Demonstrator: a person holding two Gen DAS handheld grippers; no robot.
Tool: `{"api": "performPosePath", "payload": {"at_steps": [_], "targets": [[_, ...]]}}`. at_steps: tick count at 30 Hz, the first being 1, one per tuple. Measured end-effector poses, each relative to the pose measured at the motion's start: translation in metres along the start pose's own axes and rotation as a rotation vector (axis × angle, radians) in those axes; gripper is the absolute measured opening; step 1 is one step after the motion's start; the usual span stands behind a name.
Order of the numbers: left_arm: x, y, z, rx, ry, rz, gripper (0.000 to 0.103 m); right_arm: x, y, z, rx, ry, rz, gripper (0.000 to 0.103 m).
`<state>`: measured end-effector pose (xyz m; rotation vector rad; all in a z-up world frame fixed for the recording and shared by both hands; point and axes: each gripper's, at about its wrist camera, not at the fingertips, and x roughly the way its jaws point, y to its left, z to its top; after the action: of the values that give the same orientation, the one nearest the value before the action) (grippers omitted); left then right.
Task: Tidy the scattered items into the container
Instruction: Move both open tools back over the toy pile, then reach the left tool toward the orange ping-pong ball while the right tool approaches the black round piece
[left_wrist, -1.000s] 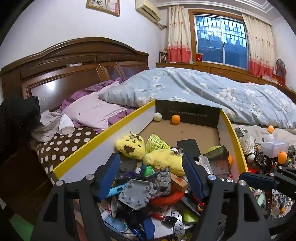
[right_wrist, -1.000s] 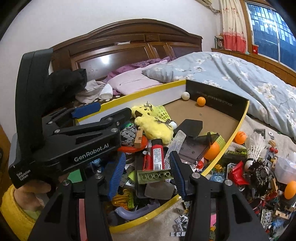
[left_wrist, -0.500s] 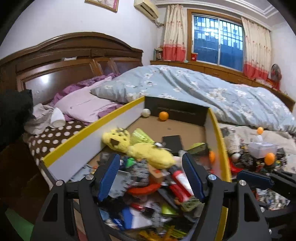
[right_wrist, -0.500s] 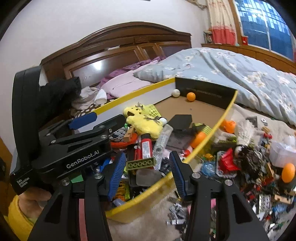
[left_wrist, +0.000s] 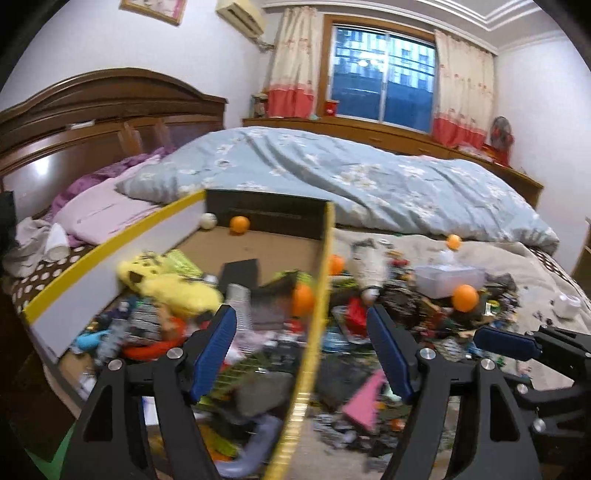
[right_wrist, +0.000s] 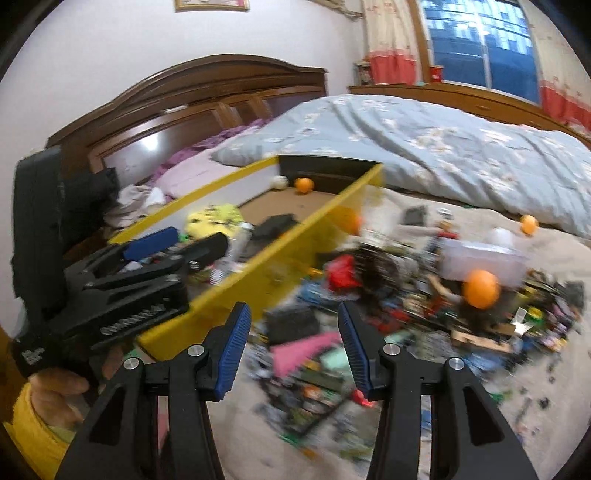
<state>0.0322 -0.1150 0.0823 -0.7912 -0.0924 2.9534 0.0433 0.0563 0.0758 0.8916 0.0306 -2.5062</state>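
**Box at left, loose heap at right, bedding behind**

On a bed, at frame left of the left wrist view: an open-topped container (left_wrist: 110, 242) with a plush toy (left_wrist: 166, 280) inside near its left wall and two balls (left_wrist: 239, 224) against the far wall. Right of the container's near wall: a scattered pile of small items (left_wrist: 424, 317), topped by a plastic tub (left_wrist: 448, 278) with a ball (left_wrist: 465, 298) just before it. Behind both, across mid-frame: a quilt (left_wrist: 351, 177). Upper left: headboard (left_wrist: 92, 110), pillows (left_wrist: 99, 210) below it. Top centre: window (left_wrist: 382, 88).

Blue quilt (left_wrist: 351, 181) (floral), wooden headboard (left_wrist: 92, 110), curtained window (left_wrist: 382, 83).
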Motion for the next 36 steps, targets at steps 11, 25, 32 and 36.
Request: {"api": "performPosePath", "payload": {"at_steps": [11, 25, 32, 36], "targets": [[0.021, -0.099, 0.0, 0.096, 0.046, -0.177, 0.074, -0.026, -0.107, -0.038, 0.199, 0.024, -0.163, 0.05], [0.075, -0.191, -0.011, 0.122, 0.104, -0.263, 0.073, -0.054, -0.206, -0.069, 0.353, -0.006, -0.291, 0.05], [0.104, -0.21, -0.012, 0.126, 0.1, -0.254, 0.073, -0.054, -0.253, -0.069, 0.435, -0.018, -0.345, 0.05], [0.118, -0.213, -0.012, 0.127, 0.1, -0.223, 0.073, -0.05, -0.268, -0.067, 0.452, -0.015, -0.35, 0.05]]}}
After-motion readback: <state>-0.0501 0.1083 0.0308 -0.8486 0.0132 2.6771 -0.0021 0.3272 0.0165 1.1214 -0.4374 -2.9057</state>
